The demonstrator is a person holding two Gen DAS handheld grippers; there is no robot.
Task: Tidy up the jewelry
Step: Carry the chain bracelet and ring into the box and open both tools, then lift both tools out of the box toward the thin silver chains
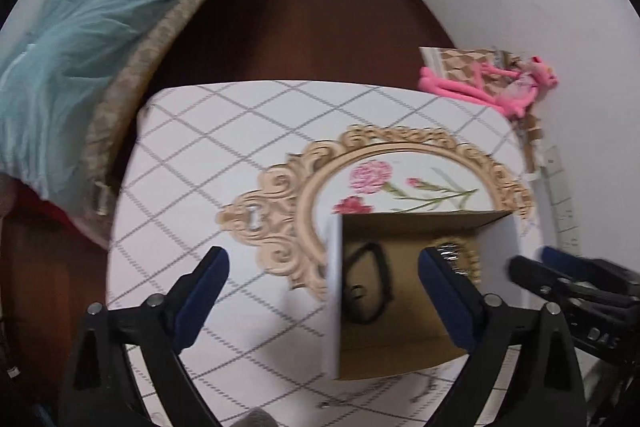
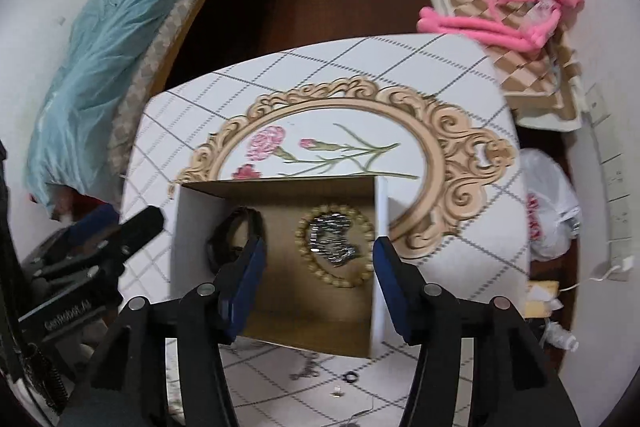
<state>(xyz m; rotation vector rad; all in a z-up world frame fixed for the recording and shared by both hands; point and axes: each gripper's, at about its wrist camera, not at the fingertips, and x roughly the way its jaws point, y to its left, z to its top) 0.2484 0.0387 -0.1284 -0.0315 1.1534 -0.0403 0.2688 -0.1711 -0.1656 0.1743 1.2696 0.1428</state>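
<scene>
An open cardboard box (image 2: 304, 315) (image 1: 404, 339) sits on the white checked table. Inside lie a beige bead bracelet (image 2: 320, 269), a silver chain piece (image 2: 332, 241) within it, and a black band (image 2: 224, 231), which also shows in the left wrist view (image 1: 370, 283). My right gripper (image 2: 318, 279) is open and empty above the box. My left gripper (image 1: 324, 287) is open and empty over the box's left wall. A small dark ring (image 2: 351, 377) and thin chains (image 2: 306, 367) lie on the table in front of the box.
An ornate oval tray (image 2: 436, 147) (image 1: 280, 223) painted with flowers lies behind the box. A pink plush toy (image 2: 500, 27) rests on a checkered box at the back right. A bed with a blue quilt (image 2: 120, 39) stands at the left. A white plastic bag (image 2: 548, 211) sits at the right.
</scene>
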